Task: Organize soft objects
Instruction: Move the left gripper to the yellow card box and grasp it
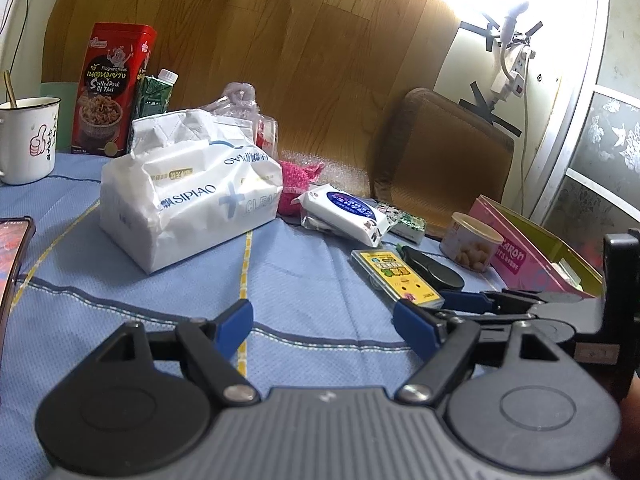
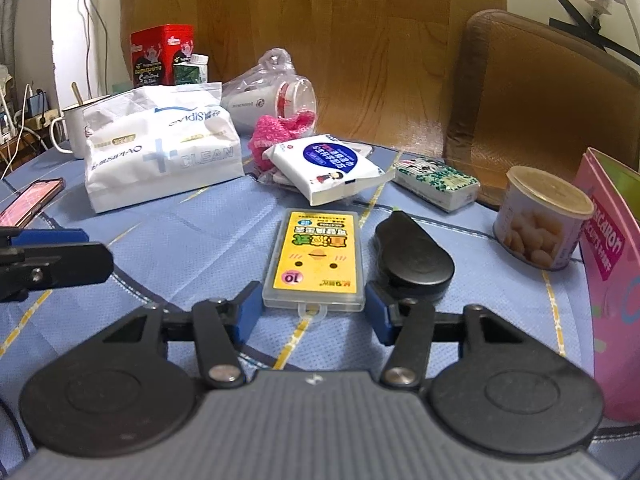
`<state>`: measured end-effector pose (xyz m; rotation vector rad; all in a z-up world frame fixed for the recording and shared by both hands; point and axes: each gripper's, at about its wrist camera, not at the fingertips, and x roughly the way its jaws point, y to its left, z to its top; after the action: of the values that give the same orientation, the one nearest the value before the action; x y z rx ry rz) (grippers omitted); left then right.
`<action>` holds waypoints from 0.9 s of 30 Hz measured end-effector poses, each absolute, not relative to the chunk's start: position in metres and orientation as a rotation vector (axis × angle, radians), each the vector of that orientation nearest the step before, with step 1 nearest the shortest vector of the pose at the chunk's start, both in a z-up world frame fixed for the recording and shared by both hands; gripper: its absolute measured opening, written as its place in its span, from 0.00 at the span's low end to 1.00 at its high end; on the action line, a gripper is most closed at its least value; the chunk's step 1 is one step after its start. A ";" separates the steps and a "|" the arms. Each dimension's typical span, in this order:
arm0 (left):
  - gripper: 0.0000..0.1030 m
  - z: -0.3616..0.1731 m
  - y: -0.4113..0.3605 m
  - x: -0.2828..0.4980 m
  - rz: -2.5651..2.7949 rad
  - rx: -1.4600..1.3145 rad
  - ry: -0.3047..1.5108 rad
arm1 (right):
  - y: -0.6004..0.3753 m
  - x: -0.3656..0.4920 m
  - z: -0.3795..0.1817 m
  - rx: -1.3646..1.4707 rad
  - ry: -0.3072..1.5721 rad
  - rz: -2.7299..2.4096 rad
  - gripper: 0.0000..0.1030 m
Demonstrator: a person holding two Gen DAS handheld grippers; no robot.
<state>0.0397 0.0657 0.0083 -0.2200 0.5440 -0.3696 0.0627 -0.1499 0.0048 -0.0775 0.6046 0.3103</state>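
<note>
A big white tissue pack (image 1: 188,196) (image 2: 160,152) lies at the back left of the blue cloth. A pink knitted piece (image 2: 276,132) (image 1: 296,184), a white wipes pack (image 2: 328,168) (image 1: 344,212) and a small green-patterned tissue packet (image 2: 436,184) lie to its right. My left gripper (image 1: 324,324) is open over bare cloth, nothing between its fingers. My right gripper (image 2: 314,300) has its blue pads against both sides of a clear plastic case with a yellow label (image 2: 316,256) (image 1: 396,276), which lies flat on the cloth.
A black oval case (image 2: 412,256) sits right of the yellow-labelled case, then a round tin (image 2: 540,224) and a pink box (image 2: 612,280). A phone (image 2: 32,200), a white mug (image 1: 28,140) and a red tin (image 1: 112,88) stand to the left. A brown chair (image 2: 540,100) is behind.
</note>
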 end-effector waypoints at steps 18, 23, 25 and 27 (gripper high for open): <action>0.78 0.006 0.067 0.045 -0.363 -0.237 0.578 | -0.140 -0.005 0.006 -0.190 0.556 0.573 0.56; 0.78 0.006 0.065 0.046 -0.358 -0.228 0.585 | -0.139 -0.006 0.006 -0.181 0.558 0.572 0.56; 0.79 0.006 0.065 0.046 -0.357 -0.226 0.587 | -0.140 -0.006 0.006 -0.172 0.560 0.573 0.56; 0.79 0.006 0.065 0.047 -0.357 -0.225 0.592 | -0.142 -0.006 0.006 -0.162 0.564 0.573 0.56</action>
<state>0.0469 0.0647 0.0055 -0.2247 0.5923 -0.3570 -0.0061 -0.1418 0.0057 -0.1619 0.5638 0.5728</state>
